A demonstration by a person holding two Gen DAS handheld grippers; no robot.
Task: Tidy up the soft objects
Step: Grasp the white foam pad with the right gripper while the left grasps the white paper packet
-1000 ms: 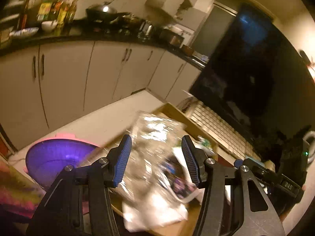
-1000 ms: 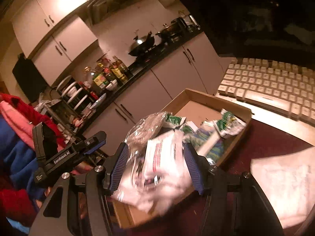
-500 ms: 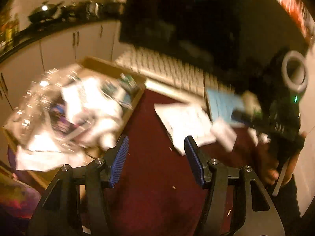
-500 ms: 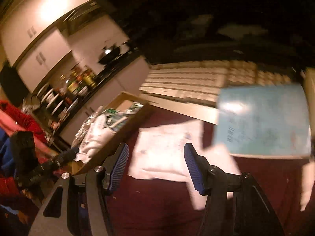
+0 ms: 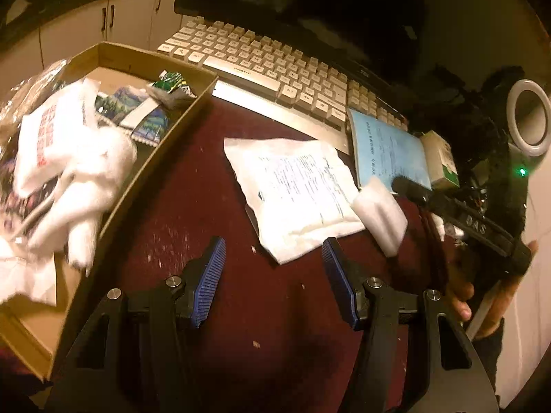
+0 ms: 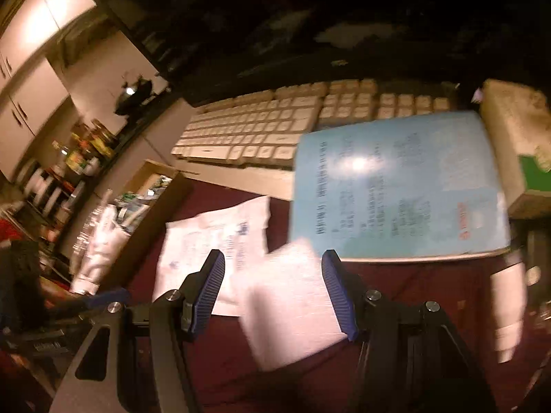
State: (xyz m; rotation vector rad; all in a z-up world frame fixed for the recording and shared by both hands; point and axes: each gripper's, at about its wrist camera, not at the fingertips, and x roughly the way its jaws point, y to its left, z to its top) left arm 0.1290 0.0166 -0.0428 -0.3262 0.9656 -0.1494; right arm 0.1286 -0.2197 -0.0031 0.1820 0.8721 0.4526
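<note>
A cardboard box (image 5: 144, 172) at the left holds white soft packs (image 5: 69, 158) and green sachets (image 5: 172, 84). A flat white printed pouch (image 5: 296, 186) lies on the dark red table, just ahead of my open, empty left gripper (image 5: 273, 275). A small white tissue pack (image 6: 292, 306) lies between the blue pads of my open right gripper (image 6: 272, 289), which does not grip it. The pack also shows in the left wrist view (image 5: 378, 213). The pouch (image 6: 213, 244) and box (image 6: 151, 199) lie left of the right gripper.
A white keyboard (image 5: 268, 65) and a dark monitor (image 5: 310, 3) stand behind. A blue booklet (image 6: 396, 186) leans on the keyboard's right end, next to a green and white carton (image 6: 520, 148). Kitchen cabinets (image 5: 86, 31) and a worktop with bottles (image 6: 86, 144) lie beyond.
Both grippers swung right, away from the box, and lowered toward the table. The plastic-wrapped bundle that lay between their fingers now rests in the box. The tissue pack now lies between the right fingers.
</note>
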